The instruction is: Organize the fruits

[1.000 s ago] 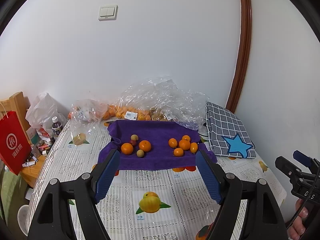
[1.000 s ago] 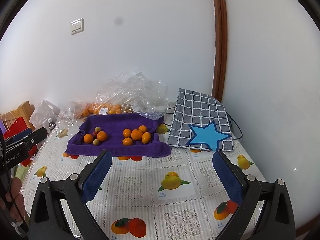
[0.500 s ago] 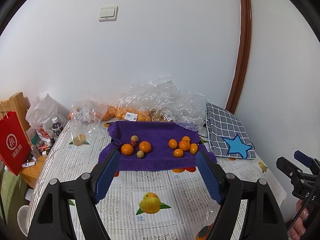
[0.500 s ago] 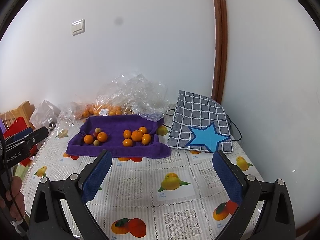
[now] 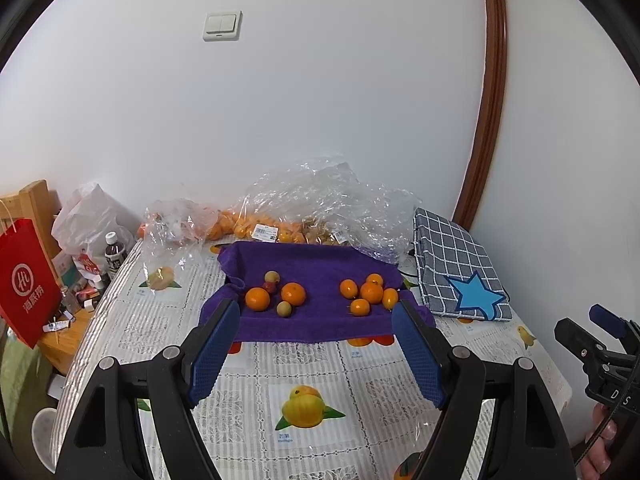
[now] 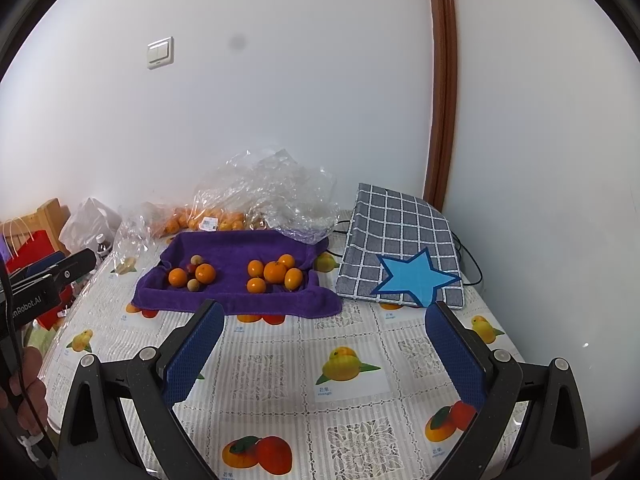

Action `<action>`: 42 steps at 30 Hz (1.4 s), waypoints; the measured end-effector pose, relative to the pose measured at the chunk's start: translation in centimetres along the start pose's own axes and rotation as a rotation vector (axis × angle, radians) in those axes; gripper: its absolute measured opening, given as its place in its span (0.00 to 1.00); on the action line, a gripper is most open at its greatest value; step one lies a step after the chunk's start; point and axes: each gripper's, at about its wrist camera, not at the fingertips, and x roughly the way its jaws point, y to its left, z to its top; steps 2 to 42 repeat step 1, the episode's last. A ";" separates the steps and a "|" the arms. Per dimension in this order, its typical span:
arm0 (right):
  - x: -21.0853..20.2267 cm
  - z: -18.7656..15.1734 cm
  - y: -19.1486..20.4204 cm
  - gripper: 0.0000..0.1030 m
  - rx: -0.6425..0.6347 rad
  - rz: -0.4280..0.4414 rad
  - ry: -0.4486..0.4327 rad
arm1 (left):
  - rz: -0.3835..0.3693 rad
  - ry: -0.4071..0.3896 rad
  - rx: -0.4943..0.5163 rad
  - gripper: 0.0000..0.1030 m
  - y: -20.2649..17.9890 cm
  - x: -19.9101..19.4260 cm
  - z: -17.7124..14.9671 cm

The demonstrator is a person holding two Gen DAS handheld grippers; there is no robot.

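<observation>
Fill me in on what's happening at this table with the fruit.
A person holds a two-finger gripper in each hand over the fruit-print tablecloth. Both the left gripper and the right gripper are open and empty, short of the purple towel-lined tray. On it, a mixed left group of fruits and a right group of orange fruits lie untouched.

Both wrist views face the wall, sharing the purple towel point(image 5: 316, 320) from well back.
</observation>
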 end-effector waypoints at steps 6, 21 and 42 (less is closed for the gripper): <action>0.1 0.0 0.0 0.97 -0.001 0.001 0.001 | 0.013 0.008 -0.005 0.75 0.1 0.1 0.0; 0.1 0.0 0.0 0.97 -0.001 0.001 0.001 | 0.013 0.008 -0.005 0.75 0.1 0.1 0.0; 0.1 0.0 0.0 0.97 -0.001 0.001 0.001 | 0.013 0.008 -0.005 0.75 0.1 0.1 0.0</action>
